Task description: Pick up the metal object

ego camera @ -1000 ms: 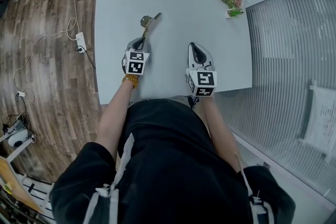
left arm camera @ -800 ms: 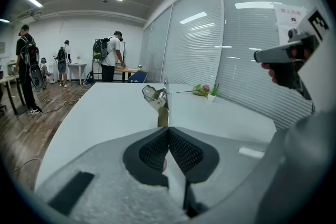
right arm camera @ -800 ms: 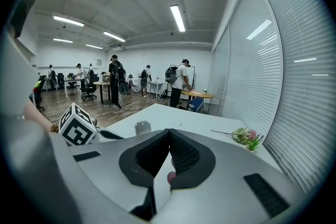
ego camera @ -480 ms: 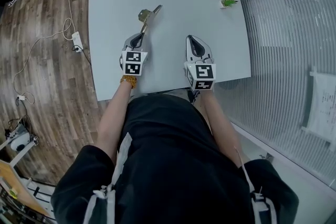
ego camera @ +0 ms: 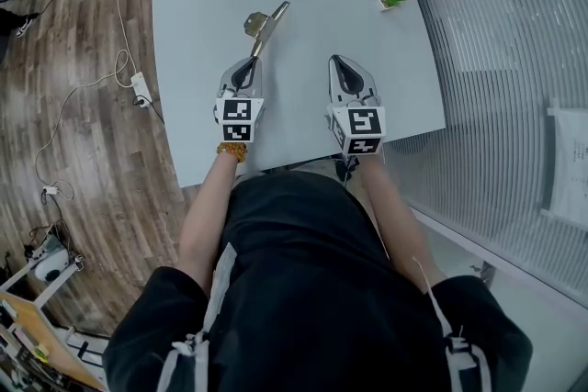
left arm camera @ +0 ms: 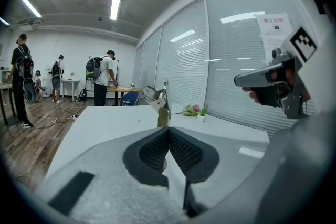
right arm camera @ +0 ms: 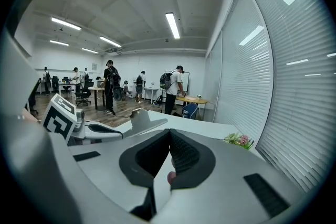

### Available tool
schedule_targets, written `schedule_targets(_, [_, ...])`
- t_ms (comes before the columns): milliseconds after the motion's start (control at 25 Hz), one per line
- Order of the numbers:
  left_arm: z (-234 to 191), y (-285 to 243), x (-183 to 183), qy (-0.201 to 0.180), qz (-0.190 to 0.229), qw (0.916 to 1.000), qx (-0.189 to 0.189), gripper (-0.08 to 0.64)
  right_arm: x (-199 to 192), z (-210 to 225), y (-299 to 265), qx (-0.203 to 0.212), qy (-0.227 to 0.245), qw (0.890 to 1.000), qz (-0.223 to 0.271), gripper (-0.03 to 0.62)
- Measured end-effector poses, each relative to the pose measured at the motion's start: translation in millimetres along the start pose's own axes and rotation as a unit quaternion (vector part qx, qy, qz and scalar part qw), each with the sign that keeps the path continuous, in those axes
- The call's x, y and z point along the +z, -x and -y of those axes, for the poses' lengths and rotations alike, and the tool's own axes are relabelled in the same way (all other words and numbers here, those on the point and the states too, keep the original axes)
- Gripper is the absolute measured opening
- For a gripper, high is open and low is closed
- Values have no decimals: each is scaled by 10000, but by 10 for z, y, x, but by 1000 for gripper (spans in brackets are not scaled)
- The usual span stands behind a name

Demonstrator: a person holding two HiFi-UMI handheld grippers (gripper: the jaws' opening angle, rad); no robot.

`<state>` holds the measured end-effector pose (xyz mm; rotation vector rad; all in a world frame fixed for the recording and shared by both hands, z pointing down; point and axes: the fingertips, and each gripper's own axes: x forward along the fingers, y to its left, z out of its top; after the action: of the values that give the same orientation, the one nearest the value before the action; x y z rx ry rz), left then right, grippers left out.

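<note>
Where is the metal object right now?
Head view, left side: the metal object juts from the closed jaws of the left gripper, over the pale table.

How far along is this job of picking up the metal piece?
Grasping looks done: the left gripper is shut on the metal object, which sticks out past its tips. The lift is in hand: in the left gripper view the object seems clear of the white table. The right gripper is shut and empty. Nothing obvious is left beyond holding it up.
</note>
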<state>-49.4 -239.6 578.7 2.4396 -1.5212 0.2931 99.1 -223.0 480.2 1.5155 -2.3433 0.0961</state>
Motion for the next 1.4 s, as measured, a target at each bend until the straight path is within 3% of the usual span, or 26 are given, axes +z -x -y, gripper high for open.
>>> schedule_targets(360, [68,136,577,-175,674,9976,1,11,208,13,54,-62,16,9995,310,0])
schedule_targets(920, [63,382,1464,-186,1641,9861,198,11,1115,-65,145,-13,-322,9937,1076,0])
schedule_targets(1120, [185,554,1497,-306,1943,9802,220,11,1182,-282,318,104,-39,9889,1481,0])
schedule_targets(1400, [236,741,1956,-253,2314,9722,248,11,1612,-441,386,243,361,9811,1885,0])
